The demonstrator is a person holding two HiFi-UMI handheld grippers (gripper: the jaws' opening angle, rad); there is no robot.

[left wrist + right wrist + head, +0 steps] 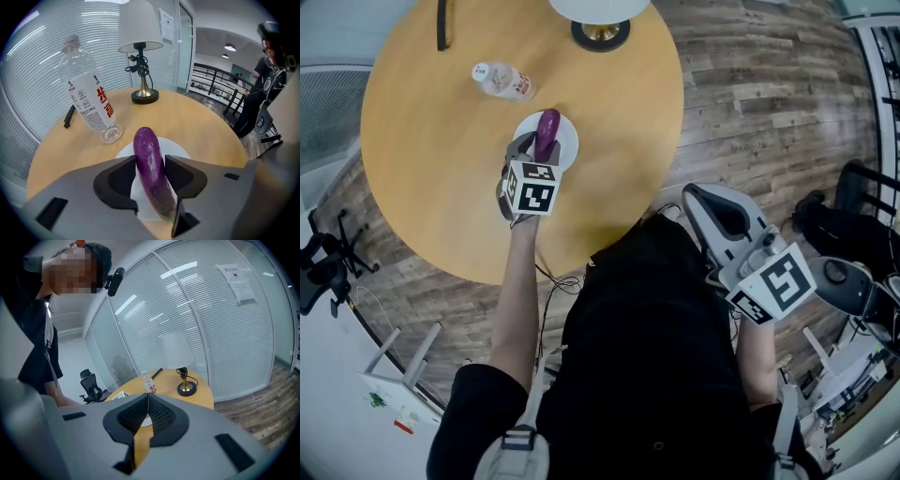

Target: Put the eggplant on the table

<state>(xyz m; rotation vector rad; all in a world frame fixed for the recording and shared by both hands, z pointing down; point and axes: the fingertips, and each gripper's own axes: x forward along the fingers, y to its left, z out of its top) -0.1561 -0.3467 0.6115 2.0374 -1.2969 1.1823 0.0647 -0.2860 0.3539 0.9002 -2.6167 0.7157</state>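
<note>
Finding: the left claw [539, 145] is closed on the eggplant [149, 161]. One pad sits against each flank at about mid-length, and the jaws stand wide because the fruit is thick. The eggplant sits over the white plate [180, 149] on the round tabletop [197, 117]. We cannot tell whether its underside touches the plate. The right claw [147, 401] is closed on nothing and is held well away from the tabletop, by the person's side.

Risks noted:

1. Slip or pivot. The skin is glossy and rounded, and a good part of the length projects forward past the pads. We judge that a quick swing or a slackening grip could let it rotate or slide out.

2. Wrong resting place. If released here, it lands on the plate rather than on bare wood. It needs to travel sideways first.

3. Plate disturbance. A low carry could catch the rim and drag or tip the plate.

4. Bottle strike. The clear bottle [89, 101] stands just beyond the plate and looks empty and light. A move that way could topple it.

5. Rolling. Set down carelessly, the round body may roll toward the tabletop edge.
</note>
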